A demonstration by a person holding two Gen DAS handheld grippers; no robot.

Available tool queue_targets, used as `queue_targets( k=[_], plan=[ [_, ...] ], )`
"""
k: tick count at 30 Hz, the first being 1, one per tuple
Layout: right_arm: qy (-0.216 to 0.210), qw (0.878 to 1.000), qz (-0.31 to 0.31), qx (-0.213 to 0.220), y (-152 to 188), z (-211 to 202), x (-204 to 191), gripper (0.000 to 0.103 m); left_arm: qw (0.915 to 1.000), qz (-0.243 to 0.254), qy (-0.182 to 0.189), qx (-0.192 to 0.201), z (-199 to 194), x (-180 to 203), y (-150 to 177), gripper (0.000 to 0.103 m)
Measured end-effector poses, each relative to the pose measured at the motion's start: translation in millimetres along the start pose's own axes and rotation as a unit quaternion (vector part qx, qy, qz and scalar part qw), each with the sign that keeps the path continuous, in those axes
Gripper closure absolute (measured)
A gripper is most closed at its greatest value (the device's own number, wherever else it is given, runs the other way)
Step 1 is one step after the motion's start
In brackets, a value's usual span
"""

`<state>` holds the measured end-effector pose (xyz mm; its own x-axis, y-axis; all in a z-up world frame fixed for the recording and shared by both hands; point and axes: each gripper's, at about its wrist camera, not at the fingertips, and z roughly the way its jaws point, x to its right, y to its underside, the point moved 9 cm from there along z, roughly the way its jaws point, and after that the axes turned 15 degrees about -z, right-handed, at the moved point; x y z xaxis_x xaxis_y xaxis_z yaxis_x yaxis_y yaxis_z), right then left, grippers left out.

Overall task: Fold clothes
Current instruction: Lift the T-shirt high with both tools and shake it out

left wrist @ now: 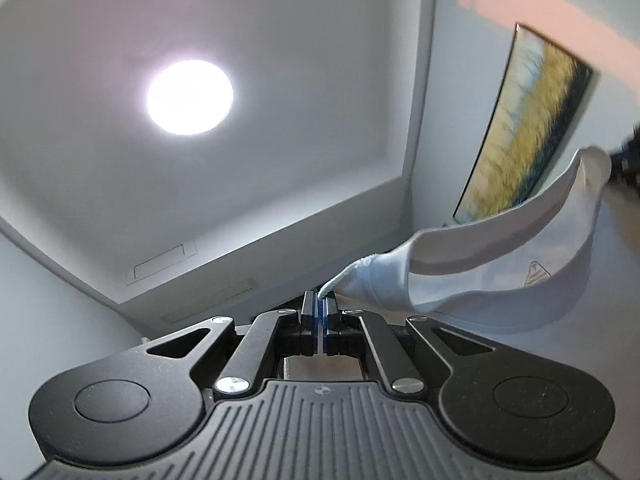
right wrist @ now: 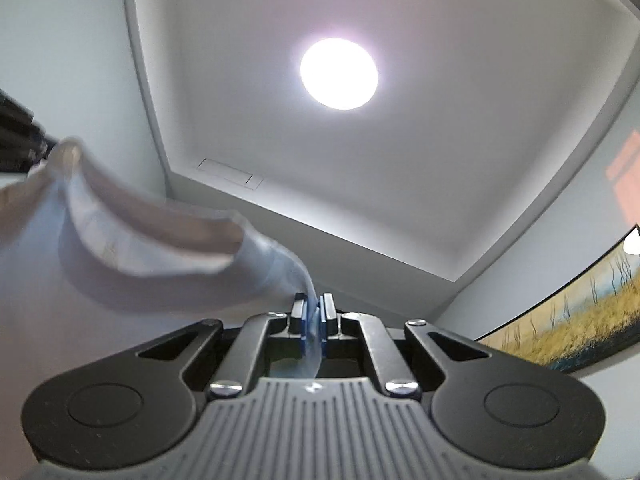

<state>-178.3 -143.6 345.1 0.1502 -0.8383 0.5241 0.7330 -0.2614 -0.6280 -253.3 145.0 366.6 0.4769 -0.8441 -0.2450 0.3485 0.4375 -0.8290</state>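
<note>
I can't make out a bench, bed or floor in either wrist view; both cameras tilt up at the ceiling [left wrist: 304, 20]. All that carries the white garment [left wrist: 500, 308] is the left gripper [left wrist: 321, 300] and the right gripper [right wrist: 316, 306]. Each has its jaws pinched on an edge, and the cloth is slung between them.

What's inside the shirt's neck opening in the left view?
Inside the white shirt, held by both shut tongs, a printed label shows; everything below is covered.

white shirt [right wrist: 132, 240] smeared with blur and cut off at the right wrist view's left edge, its label [left wrist: 535, 273] too small to read, painting [right wrist: 576, 316] cropped at right
</note>
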Motion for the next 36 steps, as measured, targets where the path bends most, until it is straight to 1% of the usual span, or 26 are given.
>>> queue_targets(
  k=[4, 6, 8, 10, 12, 14, 16, 18, 21, 24, 26, 29, 32, 36],
  plan=[
    [0.005, 1.0, 0.019, 0.003, 0.9, -9.5, 5.2, 0.096, 0.9998, -0.019, 0.006, 0.003, -12.7, 1.9, -0.5, 0.103],
    [0.009, 1.0, 0.016, 0.01, -3.7, -14.1, 5.6, 0.096, 0.9998, -0.017, 0.009, 0.005, -15.2, 6.5, -2.4, 0.103],
    [0.011, 1.0, 0.005, 0.014, -3.9, -13.2, 2.4, 0.096, 0.9998, -0.017, 0.012, 0.0, -7.6, 10.6, 0.8, 0.103],
    [0.007, 1.0, 0.001, 0.009, 2.7, -6.1, -2.2, 0.096, 0.9997, -0.016, 0.015, -0.014, 5.7, 13.4, 10.2, 0.103],
    [-0.002, 1.0, 0.001, -0.007, 16.2, 3.7, -6.9, 0.096, 0.9992, -0.011, 0.017, -0.035, 22.9, 17.3, 27.5, 0.103],
    [-0.014, 0.999, 0.0, -0.033, 38.2, 17.9, -16.2, 0.096, 0.998, -0.003, 0.019, -0.06, 41.1, 22.1, 51.6, 0.103],
    [-0.03, 0.998, 0.002, -0.064, 66.8, 33.9, -28.5, 0.096, 0.9954, 0.003, 0.024, -0.093, 63.8, 31.7, 81.6, 0.103],
    [-0.051, 0.993, 0.004, -0.104, 102.0, 49.9, -44.5, 0.096, 0.9906, 0.007, 0.033, -0.133, 83.9, 40.8, 118.0, 0.103],
    [-0.09, 0.981, 0.014, -0.17, 164.5, 68.9, -74.9, 0.096, 0.9796, 0.011, 0.05, -0.195, 109.6, 57.2, 179.9, 0.103],
    [-0.125, 0.964, 0.022, -0.233, 228.4, 82.3, -110.0, 0.096, 0.9652, 0.028, 0.064, -0.252, 131.0, 73.3, 249.3, 0.103],
    [-0.143, 0.953, 0.022, -0.268, 271.0, 92.0, -134.0, 0.096, 0.954, 0.042, 0.07, -0.288, 145.4, 81.9, 299.2, 0.103],
    [-0.175, 0.932, 0.024, -0.317, 329.4, 110.1, -180.7, 0.096, 0.9339, 0.046, 0.079, -0.346, 169.2, 90.3, 372.8, 0.103],
    [-0.207, 0.909, 0.015, -0.362, 378.4, 130.0, -232.5, 0.096, 0.9136, 0.038, 0.085, -0.396, 185.4, 92.9, 440.1, 0.103],
    [-0.245, 0.872, 0.015, -0.423, 442.4, 143.5, -288.0, 0.096, 0.8839, 0.03, 0.095, -0.457, 200.1, 98.1, 528.9, 0.103]
  ],
)
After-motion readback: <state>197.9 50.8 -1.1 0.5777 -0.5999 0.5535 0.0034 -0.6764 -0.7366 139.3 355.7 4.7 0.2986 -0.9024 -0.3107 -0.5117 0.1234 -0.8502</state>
